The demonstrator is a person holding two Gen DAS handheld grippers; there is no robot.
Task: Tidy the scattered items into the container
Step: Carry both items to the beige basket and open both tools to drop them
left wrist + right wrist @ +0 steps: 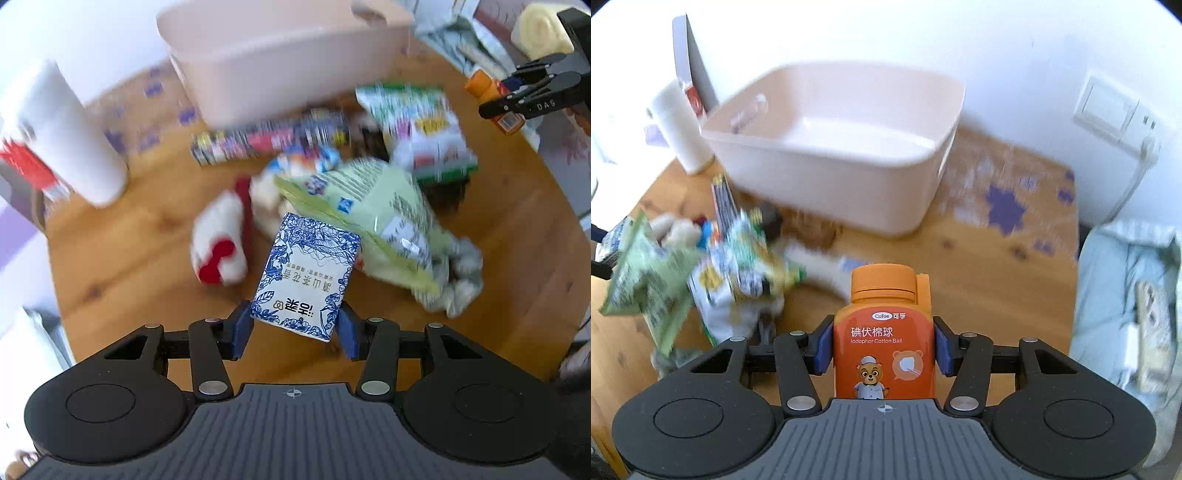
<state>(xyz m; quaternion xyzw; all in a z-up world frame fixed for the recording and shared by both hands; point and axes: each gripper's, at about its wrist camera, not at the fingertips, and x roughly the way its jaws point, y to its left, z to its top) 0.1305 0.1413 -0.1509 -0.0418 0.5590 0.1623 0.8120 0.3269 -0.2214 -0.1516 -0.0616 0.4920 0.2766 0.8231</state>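
The left gripper (295,328) holds a small blue-and-white packet (308,275) by its lower end. The blue pads press on both of its sides, so the jaws are partly closed on it, and the packet is lifted above the wooden table (140,236). The right gripper (884,347) holds an orange bottle (884,339) upright between its pads, also partly closed. The bottom of the bottle is hidden behind the gripper body.

The pink container (831,155) stands on the table at the far side, near the wall, and its inside looks empty as far as can be seen. In the left view only its near wall and part of the rim show, and the top is cut off by the edge of the picture.

Between the grippers and the container lies the pile of scattered things. It is blurred in both views, so many items are hard to name. A green bag (373,206) lies just behind the packet and partly covers other things. Beside it are a white and red soft toy (221,243), a long colourful box (266,142) just in front of the container, and a white and green bag (413,122). Something grey and crumpled (458,280) sticks out under the green bag; I cannot tell what it is. A white cylinder (70,136) stands at the left.
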